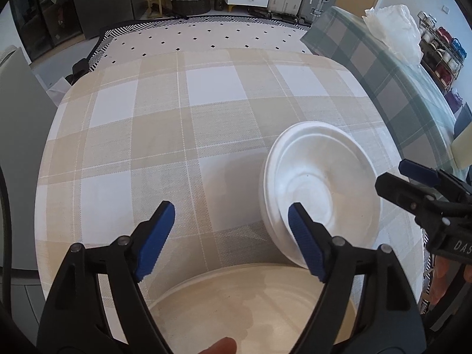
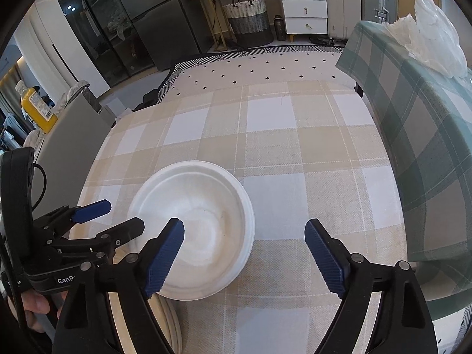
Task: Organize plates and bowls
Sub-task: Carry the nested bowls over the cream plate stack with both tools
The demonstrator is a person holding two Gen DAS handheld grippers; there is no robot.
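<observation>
Presently: left hand-held gripper (image 1: 231, 237) spread wide, blue ribbed pads (image 1: 155, 240) pinching nothing, hovering above the near edge of the bench (image 1: 165, 135) draped in a beige-and-white checked cloth. Right hand-held gripper (image 2: 244, 255) likewise spread wide and empty, its left pad overlapping the near rim of the bowls in its own view; contact cannot be told. Stack of white round foam bowls (image 2: 203, 221), nested one inside another, resting upright on the cloth toward the near side of the bench, between the two hand-held grippers; same stack (image 1: 321, 188) seen in the left wrist view just beside the right pad of the left hand-held gripper. Stack of cream round shallow plates (image 1: 253, 303) lying at the near edge of the bench, directly under the left hand-held gripper and just beside the bowls, its edge (image 2: 171, 321) visible at lower left in the right wrist view. Second table (image 2: 427, 153) with a green checked cloth standing to the right, carrying a crumpled white plastic bag (image 2: 433, 35). Beyond the bench: patterned rug (image 2: 265, 70), woven grey-and-white basket (image 2: 249, 20), white chest of drawers (image 2: 303, 6).
</observation>
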